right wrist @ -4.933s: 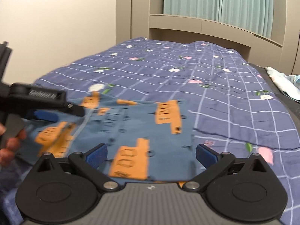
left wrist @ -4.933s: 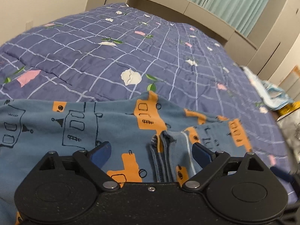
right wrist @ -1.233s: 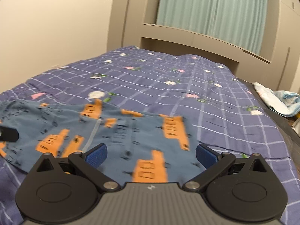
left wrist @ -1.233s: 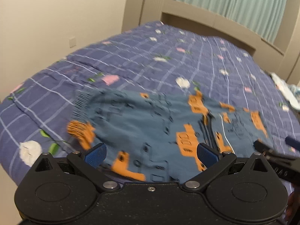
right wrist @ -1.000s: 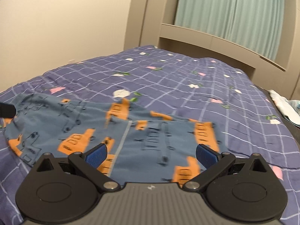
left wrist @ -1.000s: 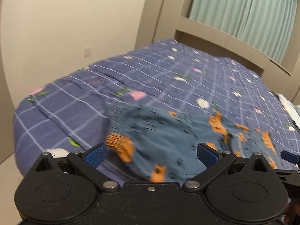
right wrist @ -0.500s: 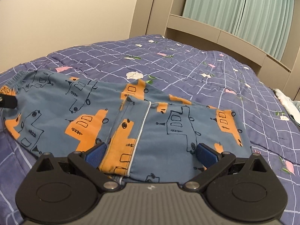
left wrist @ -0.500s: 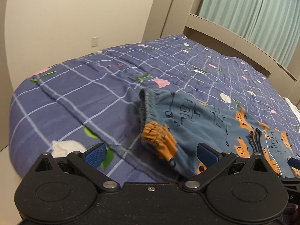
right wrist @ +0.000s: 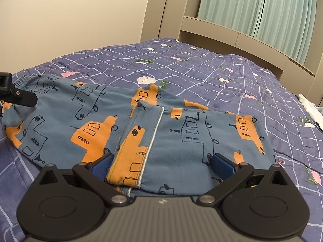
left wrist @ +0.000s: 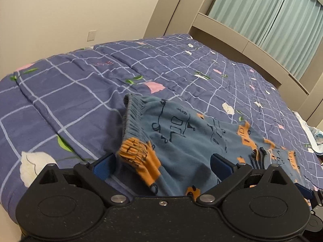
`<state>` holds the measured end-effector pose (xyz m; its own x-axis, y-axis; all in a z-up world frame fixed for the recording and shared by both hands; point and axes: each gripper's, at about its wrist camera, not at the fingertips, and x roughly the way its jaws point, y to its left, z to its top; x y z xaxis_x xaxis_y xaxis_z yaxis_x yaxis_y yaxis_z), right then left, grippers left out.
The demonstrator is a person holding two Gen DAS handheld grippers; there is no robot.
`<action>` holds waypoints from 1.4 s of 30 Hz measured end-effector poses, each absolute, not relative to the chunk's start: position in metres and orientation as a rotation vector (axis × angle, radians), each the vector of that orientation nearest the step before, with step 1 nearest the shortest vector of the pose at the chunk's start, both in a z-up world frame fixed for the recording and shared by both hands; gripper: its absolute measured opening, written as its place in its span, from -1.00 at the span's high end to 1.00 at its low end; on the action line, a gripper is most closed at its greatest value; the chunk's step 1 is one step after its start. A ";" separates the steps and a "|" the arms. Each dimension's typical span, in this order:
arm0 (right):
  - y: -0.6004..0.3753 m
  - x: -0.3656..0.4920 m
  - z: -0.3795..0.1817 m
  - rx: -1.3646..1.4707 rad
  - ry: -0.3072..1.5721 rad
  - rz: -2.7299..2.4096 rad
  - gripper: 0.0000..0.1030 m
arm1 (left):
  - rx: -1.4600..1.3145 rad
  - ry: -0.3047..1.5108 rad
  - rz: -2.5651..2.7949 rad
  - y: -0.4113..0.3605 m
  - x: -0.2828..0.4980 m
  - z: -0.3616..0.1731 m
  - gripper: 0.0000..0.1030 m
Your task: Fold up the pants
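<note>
My left gripper (left wrist: 162, 164) gapes over blue cotton pants with orange trucks (left wrist: 187, 141) on a purple checked quilt (left wrist: 80, 84)

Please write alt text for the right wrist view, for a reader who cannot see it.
Blue pants with orange vehicle prints lie partly folded on a purple checked quilt, one end laid back over the middle. The open right tongs hover at their near edge, and the left tongs reach in at the far left.

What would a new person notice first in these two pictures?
The blue pants with orange and outlined vehicle prints catch the eye first, lying partly folded on the purple checked bedspread. Next come the open left gripper at the gathered waistband and the open right gripper over the folded-over leg end.
</note>
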<state>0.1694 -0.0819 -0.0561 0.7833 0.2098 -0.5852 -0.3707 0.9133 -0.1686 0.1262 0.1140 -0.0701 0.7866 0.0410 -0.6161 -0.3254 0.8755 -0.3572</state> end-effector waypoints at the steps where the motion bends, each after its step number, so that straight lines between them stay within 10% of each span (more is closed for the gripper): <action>1: -0.082 0.169 -0.056 -0.283 0.593 0.318 -1.00 | -0.476 0.641 0.212 0.115 0.126 -0.072 -0.91; 23: -0.082 0.169 -0.057 -0.279 0.590 0.321 -1.00 | -0.516 0.627 0.237 0.119 0.121 -0.072 -0.83; 42: -0.091 0.164 -0.046 -0.205 0.536 0.332 -1.00 | -0.570 0.577 0.266 0.123 0.120 -0.064 0.61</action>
